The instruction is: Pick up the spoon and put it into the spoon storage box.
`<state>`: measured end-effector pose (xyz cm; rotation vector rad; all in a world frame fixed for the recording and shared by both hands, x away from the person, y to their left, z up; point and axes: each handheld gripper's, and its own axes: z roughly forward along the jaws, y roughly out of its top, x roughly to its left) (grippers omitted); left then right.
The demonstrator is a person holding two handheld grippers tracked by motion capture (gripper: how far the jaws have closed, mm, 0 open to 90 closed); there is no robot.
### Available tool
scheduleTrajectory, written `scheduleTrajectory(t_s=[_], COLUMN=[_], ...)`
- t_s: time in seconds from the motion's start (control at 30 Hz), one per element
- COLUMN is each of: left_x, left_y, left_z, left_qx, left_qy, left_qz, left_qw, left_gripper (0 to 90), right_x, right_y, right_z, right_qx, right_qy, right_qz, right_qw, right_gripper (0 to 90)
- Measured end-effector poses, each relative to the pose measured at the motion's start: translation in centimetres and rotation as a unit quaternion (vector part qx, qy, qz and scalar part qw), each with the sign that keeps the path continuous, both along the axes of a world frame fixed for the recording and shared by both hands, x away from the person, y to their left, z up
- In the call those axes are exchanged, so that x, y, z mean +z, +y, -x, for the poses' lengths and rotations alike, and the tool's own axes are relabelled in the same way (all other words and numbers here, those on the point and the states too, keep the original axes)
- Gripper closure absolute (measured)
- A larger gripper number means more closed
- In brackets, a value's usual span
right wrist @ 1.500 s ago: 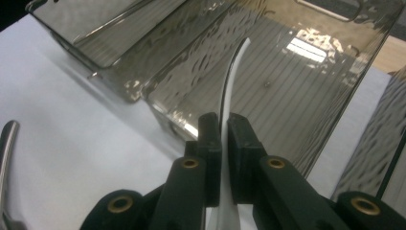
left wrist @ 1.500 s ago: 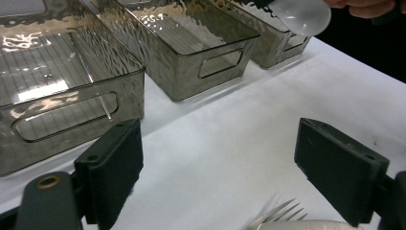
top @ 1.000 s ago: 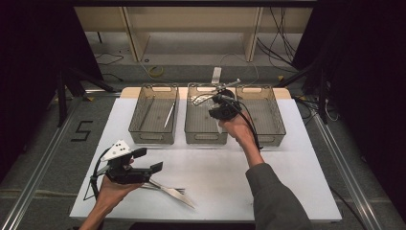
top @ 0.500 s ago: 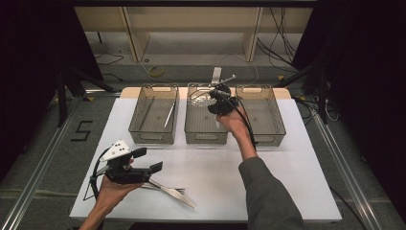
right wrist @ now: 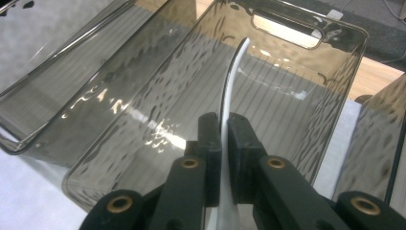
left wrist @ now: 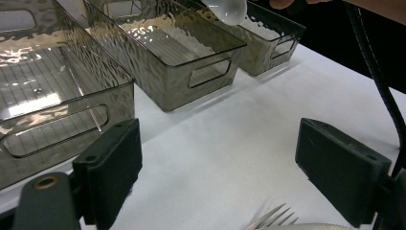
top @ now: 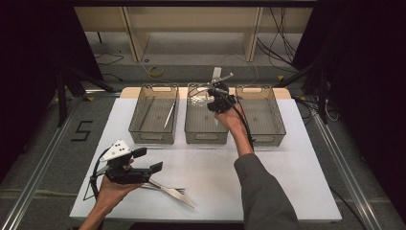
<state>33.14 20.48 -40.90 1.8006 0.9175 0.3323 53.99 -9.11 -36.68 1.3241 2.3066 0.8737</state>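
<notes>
2 black pads of the right claw (right wrist: pixel 224 143) are pinched tight on a white plastic spoon (right wrist: pixel 230 91), and that is the grip right now. From the riding camera the spoon's slim handle rises out from between the pads in a gentle curve, its long axis running straight ahead of the claw toward the far wall of the middle bin (right wrist: pixel 306 96). In the left gripper view the rounded, glossy bowl of the spoon (left wrist: pixel 229 9) hangs above that bin, so the piece sits over the tray, not down on its floor.

Up high, the right claw (top: pixel 218 96) is held out over the middle bin (top: pixel 206 136), forearm stretched forward across the tabletop (top: pixel 287 187), wrist bent, cable trailing back along the sleeve.

Bin material: smoky, see-through plastic, rippled walls, ribbed floor, a cut-out handle slot at each end. 3 of them stand in a row; the left bin (top: pixel 153 136) has a thin utensil lying lengthwise inside, and the right bin (top: pixel 268 136) sits just beside the claw.

Near the front edge, the left claw (top: pixel 151 160) hovers low, jaws spread wide with nothing between them, palm cradling the body from below. Just under and ahead of it lie a fork (left wrist: pixel 273 219) and a knife (top: pixel 177 195), both pale plastic, flat on the white tabletop.
</notes>
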Motion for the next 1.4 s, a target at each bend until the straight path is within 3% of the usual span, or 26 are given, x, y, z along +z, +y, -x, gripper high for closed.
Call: scheduleTrajectory(t_s=[1.3,1.37,1.4], left_x=[0.0,0.0,0.0], left_y=[-0.2,-0.2,-0.2], left_z=[0.1,0.1,0.1], left_qx=[-0.005,-0.005,-0.005], left_qy=[-0.002,-0.002,-0.002], left_qz=[-0.003,-0.003,-0.003], left_qw=[1.0,1.0,1.0], left_gripper=[15.8,15.8,15.8], right_x=[-2.9,-3.0,-3.0], right_y=[0.7,0.8,0.8], right_z=[-1.7,-1.7,-1.8], right_qx=[-0.018,-0.021,-0.022], right_qy=[0.024,0.024,0.024], right_qz=[0.018,0.017,0.012], right_qw=[0.9994,0.9994,0.9994], right_gripper=[84.9,81.5,74.9])
